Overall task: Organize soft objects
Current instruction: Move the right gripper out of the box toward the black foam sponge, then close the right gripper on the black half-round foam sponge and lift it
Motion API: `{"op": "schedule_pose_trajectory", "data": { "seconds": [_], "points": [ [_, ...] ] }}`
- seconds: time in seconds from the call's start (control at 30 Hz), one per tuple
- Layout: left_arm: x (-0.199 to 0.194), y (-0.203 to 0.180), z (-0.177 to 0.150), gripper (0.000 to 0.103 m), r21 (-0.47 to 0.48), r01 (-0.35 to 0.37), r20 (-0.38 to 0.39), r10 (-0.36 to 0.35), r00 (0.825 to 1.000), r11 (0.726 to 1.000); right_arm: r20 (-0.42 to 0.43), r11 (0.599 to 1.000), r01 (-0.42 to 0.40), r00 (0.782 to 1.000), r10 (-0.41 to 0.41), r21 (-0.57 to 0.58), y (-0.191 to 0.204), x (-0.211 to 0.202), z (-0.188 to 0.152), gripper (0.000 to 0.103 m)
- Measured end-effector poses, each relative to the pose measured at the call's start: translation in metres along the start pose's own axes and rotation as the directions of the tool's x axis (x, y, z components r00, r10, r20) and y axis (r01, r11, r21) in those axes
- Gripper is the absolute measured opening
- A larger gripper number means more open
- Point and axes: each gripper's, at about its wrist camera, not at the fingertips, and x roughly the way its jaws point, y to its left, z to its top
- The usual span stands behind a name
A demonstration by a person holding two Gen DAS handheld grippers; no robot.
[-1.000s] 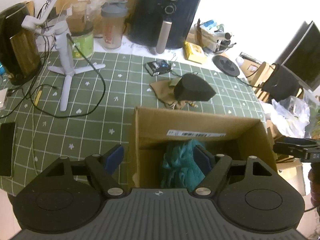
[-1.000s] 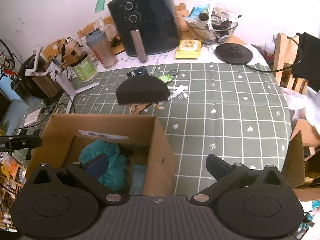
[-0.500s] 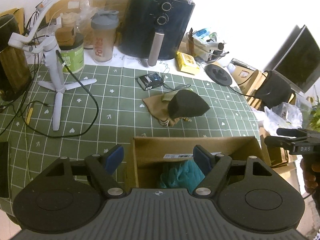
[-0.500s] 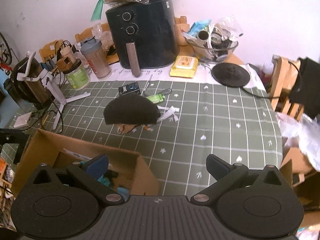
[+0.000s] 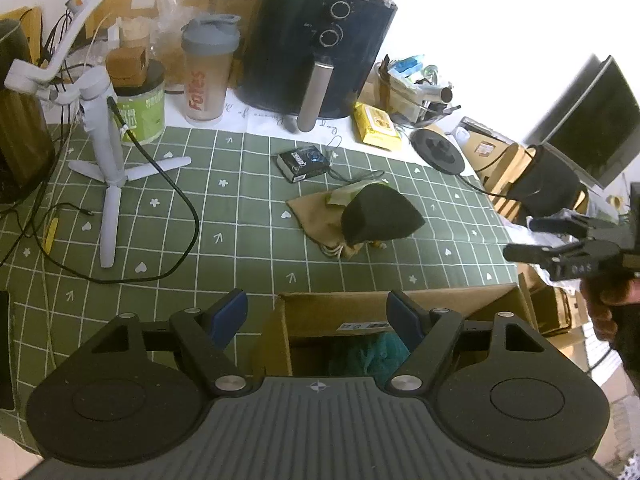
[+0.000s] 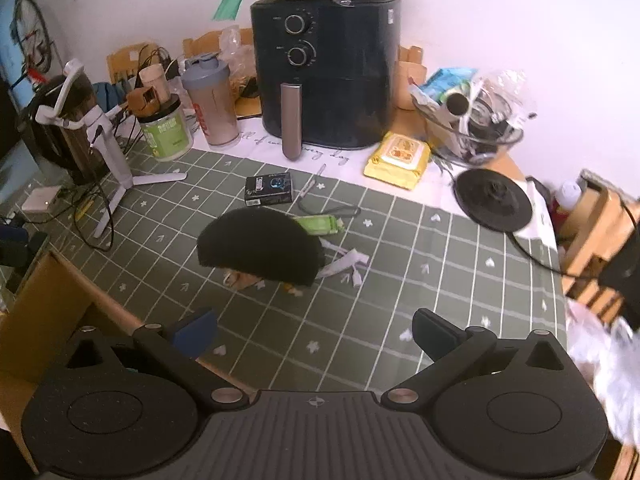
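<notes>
A black half-round foam sponge [image 5: 378,215] [image 6: 260,246] lies mid-table on a tan cloth pouch [image 5: 316,216]. A cardboard box [image 5: 400,312] [image 6: 44,304] stands at the table's near edge with a teal soft thing [image 5: 368,354] inside. My left gripper [image 5: 318,314] is open and empty, raised over the box's far wall. My right gripper [image 6: 314,330] is open and empty, above the table to the right of the box and short of the sponge; it also shows in the left wrist view [image 5: 560,246].
A black air fryer [image 6: 326,72], shaker bottle [image 6: 212,98], green jar [image 6: 164,130], white phone tripod [image 5: 100,128] with cable, small black box [image 6: 269,188], green pack [image 6: 320,225], yellow wipes pack [image 6: 398,159], kettle base [image 6: 494,199] and glass bowl [image 6: 472,136] stand at the back.
Both grippers have drawn back and up from the box. The right gripper has swung right toward the sponge, leaving the box at its left edge. The teal thing stays in the box.
</notes>
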Motion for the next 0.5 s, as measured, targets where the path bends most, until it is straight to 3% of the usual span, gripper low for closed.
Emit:
{"op": "schedule_pose_trajectory", "data": {
  "seconds": [0.5],
  "points": [
    [0.0,0.02,-0.002,0.076,-0.066,-0.007,-0.01,0.006,1.0,0.998,-0.099,0.961,-0.143,0.987,0.123,-0.238,0.012,0.072,0.037,0.103]
  ]
}}
